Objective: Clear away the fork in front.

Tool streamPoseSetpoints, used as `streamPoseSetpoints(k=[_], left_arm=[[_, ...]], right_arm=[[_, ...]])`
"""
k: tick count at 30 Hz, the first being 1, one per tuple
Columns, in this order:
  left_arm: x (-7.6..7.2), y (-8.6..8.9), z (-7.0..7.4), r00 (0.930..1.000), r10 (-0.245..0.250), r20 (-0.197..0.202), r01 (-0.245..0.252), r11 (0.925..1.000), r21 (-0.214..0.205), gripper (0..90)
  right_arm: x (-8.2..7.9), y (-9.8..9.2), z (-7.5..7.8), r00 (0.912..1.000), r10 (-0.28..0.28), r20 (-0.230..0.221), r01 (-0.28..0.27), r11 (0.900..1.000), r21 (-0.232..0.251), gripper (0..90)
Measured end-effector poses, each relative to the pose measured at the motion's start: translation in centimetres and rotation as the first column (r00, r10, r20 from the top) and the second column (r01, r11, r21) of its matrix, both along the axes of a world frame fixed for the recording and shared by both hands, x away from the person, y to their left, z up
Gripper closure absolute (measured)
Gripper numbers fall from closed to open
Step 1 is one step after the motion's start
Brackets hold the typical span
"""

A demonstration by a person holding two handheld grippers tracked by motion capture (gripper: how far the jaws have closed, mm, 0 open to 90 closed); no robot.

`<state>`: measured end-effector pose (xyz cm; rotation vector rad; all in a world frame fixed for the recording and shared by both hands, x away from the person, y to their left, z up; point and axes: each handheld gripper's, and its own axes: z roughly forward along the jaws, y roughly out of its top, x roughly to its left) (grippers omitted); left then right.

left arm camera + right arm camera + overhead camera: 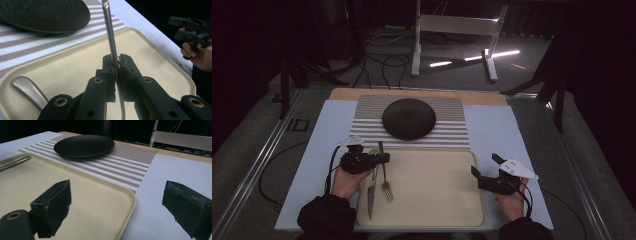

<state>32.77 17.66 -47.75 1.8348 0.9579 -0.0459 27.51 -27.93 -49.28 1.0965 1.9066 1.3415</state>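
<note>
A person's two hands come in from the near edge of the counter, each holding a gripper.

The left gripper (384,158) sits over the near-left part of a cream tray (437,215). Its fingers (110,68) are closed to a narrow gap and clamp the thin metal handle of a fork (385,180). In the left gripper view the handle rises straight up between the two black pads, held about midway along its length. From above, the fork's prongs point toward the near edge, just above or on the tray floor; which one cannot be told.

The fork looks light, stiff and smooth, so it will likely be slippery and may swivel in a grip this narrow. Holding it at the flat middle of the handle, as now, seems the steadiest place.

Just left of the fork a knife (371,192) lies along the tray's left rim.

The right gripper (484,166) hovers at the tray's right edge, well apart from the fork. Its fingers (53,203) stand wide open with nothing between them.

Beyond the tray lies a striped placemat (452,132), and on it rests a dark round plate (408,118), empty. A pale blue sheet (497,130) covers the counter under everything. The far background is dark floor with cables and a white stand.
</note>
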Motion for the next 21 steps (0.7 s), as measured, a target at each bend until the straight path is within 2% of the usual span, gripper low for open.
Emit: streamPoseSetpoints(k=[7,9,19,21], left_arm=[[0.0,0.0,-1.6,0.9994,-0.019,-0.03,0.02,0.9996,0.02,80.1],[-0.1,0.3,-2.5,0.9979,-0.033,-0.057,0.033,0.9993,0.014,78.3],[-0.2,0.5,-3.7,0.9939,-0.038,-0.103,0.038,0.9993,0.005,75.5],[-0.3,0.6,-4.0,0.9931,-0.034,-0.112,0.036,0.9992,0.018,74.7]], right_arm=[[0.0,-0.1,0.0,1.0,0.001,0.0,-0.001,1.0,0.003,8.6],[0.0,-0.1,0.0,1.0,-0.002,-0.001,0.002,1.0,0.005,8.6],[0.0,-0.3,0.0,1.0,-0.005,-0.005,0.005,0.9999,0.016,8.7],[0.0,-0.4,0.0,1.0,-0.006,-0.005,0.006,0.9998,0.019,8.6]])
